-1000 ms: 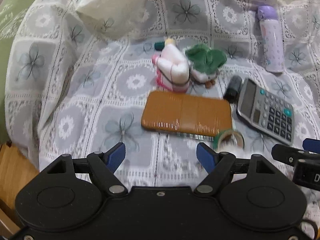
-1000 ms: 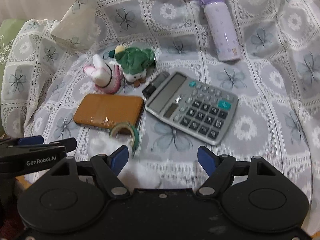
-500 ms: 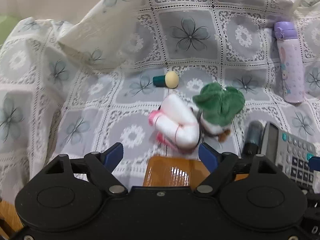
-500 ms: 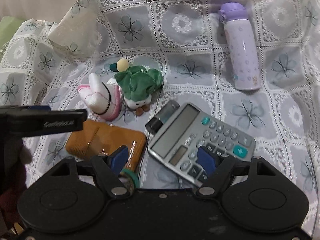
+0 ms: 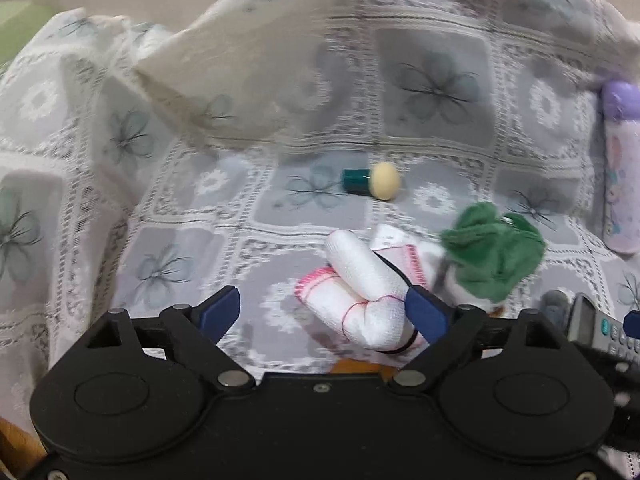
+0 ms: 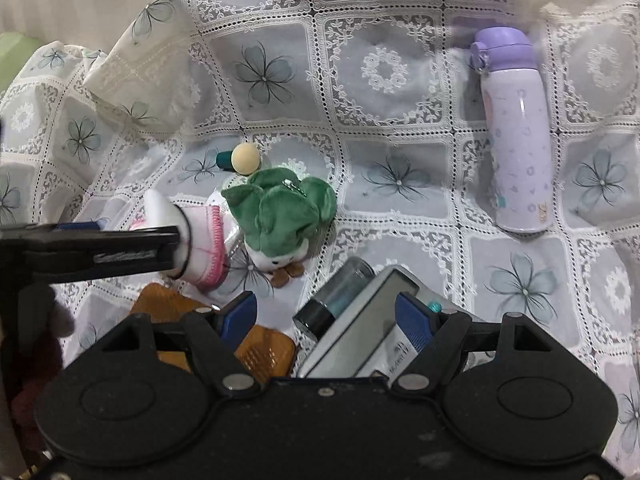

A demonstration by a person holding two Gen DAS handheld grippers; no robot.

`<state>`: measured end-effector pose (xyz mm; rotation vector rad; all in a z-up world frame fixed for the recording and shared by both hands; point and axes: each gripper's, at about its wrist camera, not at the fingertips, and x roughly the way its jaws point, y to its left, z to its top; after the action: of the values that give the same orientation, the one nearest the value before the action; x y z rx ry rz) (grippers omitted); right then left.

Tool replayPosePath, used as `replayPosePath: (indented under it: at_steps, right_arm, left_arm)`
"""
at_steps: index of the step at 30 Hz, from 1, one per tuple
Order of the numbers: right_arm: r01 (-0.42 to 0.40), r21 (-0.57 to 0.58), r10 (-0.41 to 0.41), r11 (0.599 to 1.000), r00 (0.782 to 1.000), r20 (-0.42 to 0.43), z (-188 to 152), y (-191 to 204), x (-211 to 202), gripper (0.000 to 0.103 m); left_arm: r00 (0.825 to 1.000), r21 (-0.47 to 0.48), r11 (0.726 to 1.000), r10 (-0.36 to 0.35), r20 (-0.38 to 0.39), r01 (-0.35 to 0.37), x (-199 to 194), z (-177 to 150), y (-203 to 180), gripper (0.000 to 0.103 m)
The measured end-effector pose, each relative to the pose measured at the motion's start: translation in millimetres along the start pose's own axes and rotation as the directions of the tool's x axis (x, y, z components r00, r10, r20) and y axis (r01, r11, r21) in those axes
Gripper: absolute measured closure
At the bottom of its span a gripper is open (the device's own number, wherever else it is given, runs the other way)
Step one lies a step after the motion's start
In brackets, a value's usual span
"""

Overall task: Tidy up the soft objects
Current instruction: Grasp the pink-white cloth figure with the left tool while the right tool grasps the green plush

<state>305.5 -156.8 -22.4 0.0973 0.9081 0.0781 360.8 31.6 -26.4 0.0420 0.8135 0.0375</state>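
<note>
A white and pink rolled cloth (image 5: 360, 284) lies on the lace-covered surface, with a green plush toy (image 5: 496, 256) just to its right. My left gripper (image 5: 320, 312) is low over the roll with its jaws opening. The roll sits between the fingers against the right one, and the left finger is well clear of it. In the right wrist view a left finger (image 6: 100, 248) reaches across the roll (image 6: 200, 240) beside the plush (image 6: 280, 216). My right gripper (image 6: 326, 318) hangs open over the calculator (image 6: 368, 336), holding nothing.
A purple flask (image 6: 514, 128) lies at the right. A small green and cream peg (image 6: 240, 158) sits behind the plush. A dark little bottle (image 6: 332, 300) rests against the calculator, and a brown case (image 6: 264, 352) lies below the roll. The cloth rises in folds (image 5: 240, 80) at the back left.
Both grippers have moved forward over the cloth toward the roll and the plush. The left jaws have widened and now straddle the roll. The tape ring has dropped out of view.
</note>
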Motion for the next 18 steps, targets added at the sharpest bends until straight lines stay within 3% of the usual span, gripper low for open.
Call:
replayPosePath:
  at_steps: [7,15,18]
  right_arm:
    - [-0.039,-0.004,0.039,0.999,0.999,0.004,10,12,16,0.027]
    - [-0.098,0.029,0.099,0.995,0.995,-0.009,27,23,47,0.025]
    - [-0.085,0.022,0.085,0.996,0.996,-0.011,33,28,60,0.025]
  left_arm:
    - [0.995,-0.082,0.992,0.099,-0.027,-0.101,9,1,35,0.016]
    - [0.999,-0.081,0.996,0.040,-0.020,-0.041,5,-6,45,0.015]
    - [1.000,-0.084,0.996,0.001,-0.020,-0.003,4,-6,45,0.014]
